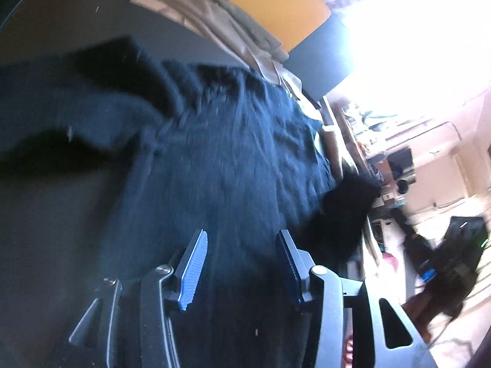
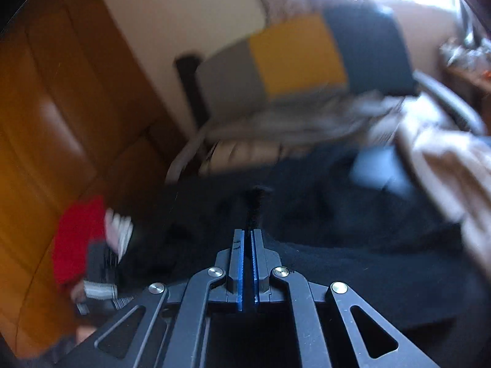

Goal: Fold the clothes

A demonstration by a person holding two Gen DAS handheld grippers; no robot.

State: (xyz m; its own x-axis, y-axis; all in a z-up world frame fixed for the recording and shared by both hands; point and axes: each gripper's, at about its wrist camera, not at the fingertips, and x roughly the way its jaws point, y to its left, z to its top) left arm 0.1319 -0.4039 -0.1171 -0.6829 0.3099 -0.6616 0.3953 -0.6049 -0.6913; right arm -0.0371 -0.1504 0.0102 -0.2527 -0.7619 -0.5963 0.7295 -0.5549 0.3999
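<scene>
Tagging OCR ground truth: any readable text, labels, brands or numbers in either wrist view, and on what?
None readable in either view.
Dark sweater: no tag or print visible.
Yellow panel: plain, no lettering.
Red garment with a white patch beside it: too blurred to tell if anything is printed.
Shelf clutter: overexposed and too small to read.

Grey, mustard-yellow and dark blue colour-block panel [image 2: 302, 58] stands behind my bed, blurred. Orange-brown wooden wardrobe doors [image 2: 55, 98] to the left. Red blurred item [image 2: 78, 233] low beside the doors. Cluttered shelves [image 1: 371, 141] in the left wrist view, under overexposed window glare [image 1: 423, 30].
</scene>
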